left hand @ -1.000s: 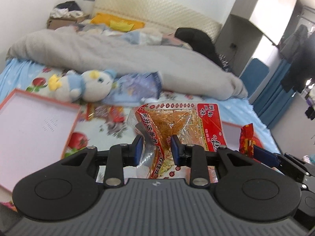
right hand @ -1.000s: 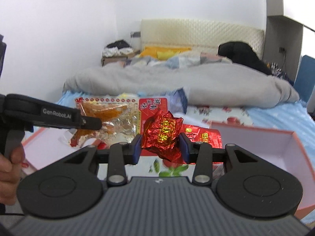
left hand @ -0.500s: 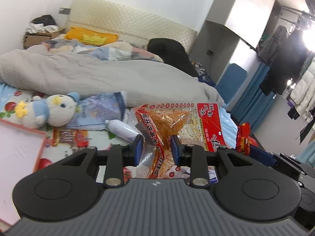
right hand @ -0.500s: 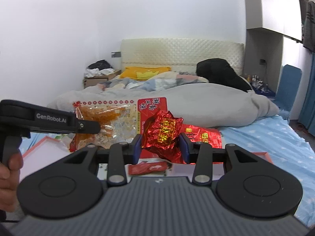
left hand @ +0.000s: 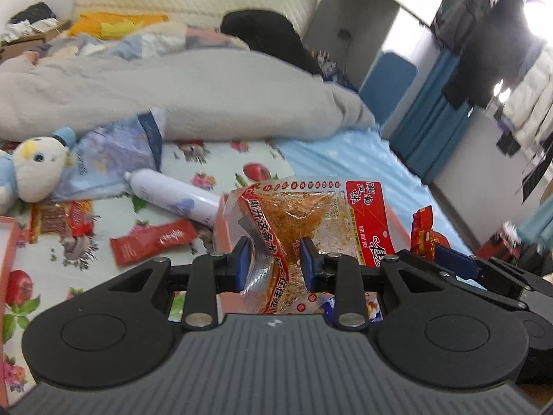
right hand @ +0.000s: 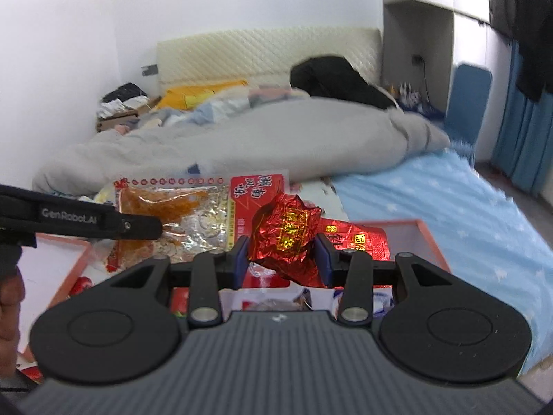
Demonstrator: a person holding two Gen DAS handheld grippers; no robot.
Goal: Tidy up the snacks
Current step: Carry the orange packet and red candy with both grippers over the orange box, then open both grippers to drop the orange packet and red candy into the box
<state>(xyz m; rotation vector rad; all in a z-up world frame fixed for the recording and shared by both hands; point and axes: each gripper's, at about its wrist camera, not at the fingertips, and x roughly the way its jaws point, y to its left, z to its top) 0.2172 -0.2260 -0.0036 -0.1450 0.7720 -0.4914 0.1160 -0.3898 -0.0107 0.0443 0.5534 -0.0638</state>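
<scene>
Currently the left gripper (left hand: 273,259) clenches only a crumpled corner of the clear spicy-strip packet (left hand: 311,221) above the orange-rimmed box (right hand: 428,238), the right gripper (right hand: 281,259) grasps the red foil snack (right hand: 287,238); either slick wrapper could slip and miss.

Snack bag (left hand: 311,221) clear, orange-filled, red label; foil packet (right hand: 287,238) crinkled red-gold; bedsheet (left hand: 214,159) floral.

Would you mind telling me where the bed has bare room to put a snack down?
The plain blue sheet right of the box, below the grey duvet, is bare. It is crowded left: bottle, red sachet, plush toy.
</scene>
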